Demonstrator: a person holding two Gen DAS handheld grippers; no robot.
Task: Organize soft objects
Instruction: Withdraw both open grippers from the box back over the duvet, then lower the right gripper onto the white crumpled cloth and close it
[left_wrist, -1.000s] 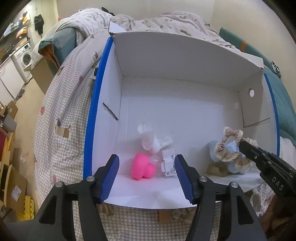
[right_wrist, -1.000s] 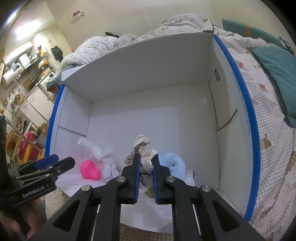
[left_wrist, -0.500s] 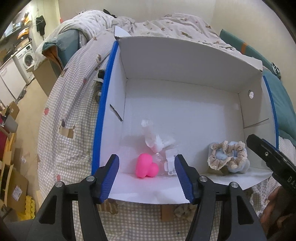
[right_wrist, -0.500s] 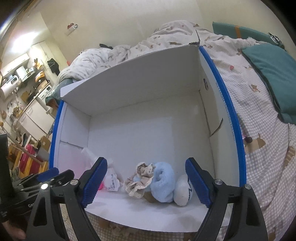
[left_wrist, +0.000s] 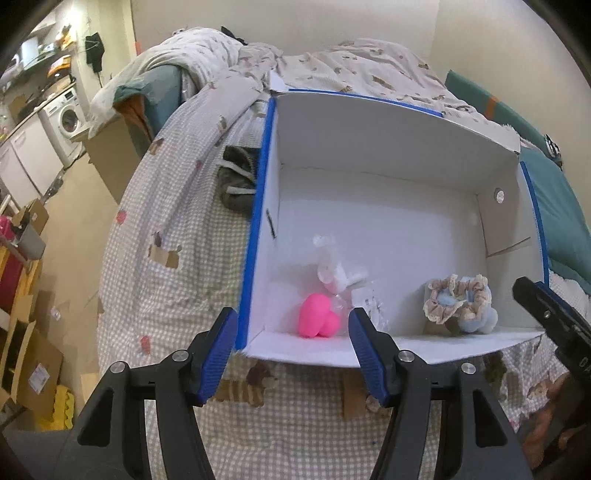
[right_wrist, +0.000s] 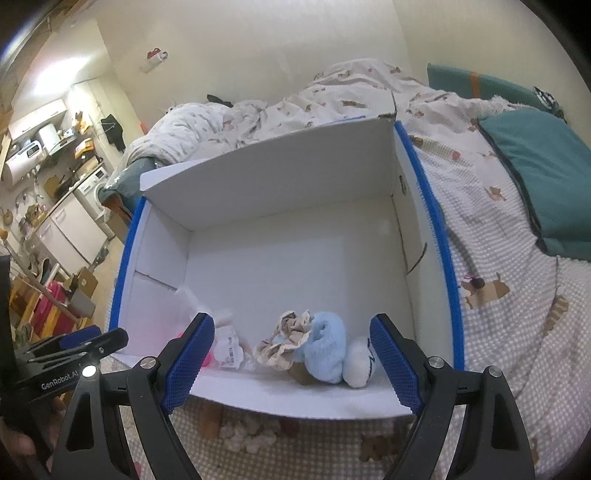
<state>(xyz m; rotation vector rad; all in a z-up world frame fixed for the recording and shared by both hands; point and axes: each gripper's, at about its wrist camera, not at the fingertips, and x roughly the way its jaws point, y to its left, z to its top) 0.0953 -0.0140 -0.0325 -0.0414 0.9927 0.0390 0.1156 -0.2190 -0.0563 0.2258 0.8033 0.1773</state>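
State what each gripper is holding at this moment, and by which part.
Nothing is held. The left gripper and right gripper are both open and empty; the beige scrunchie lies in the white box, clear of both.

We look forward along our left jaws from the near left corner of the white box (left_wrist: 388, 236), close above the bed (left_wrist: 177, 229), our right view faces it from the near right, both sharing the box interior (right_wrist: 295, 266), each glimpsing the other gripper.
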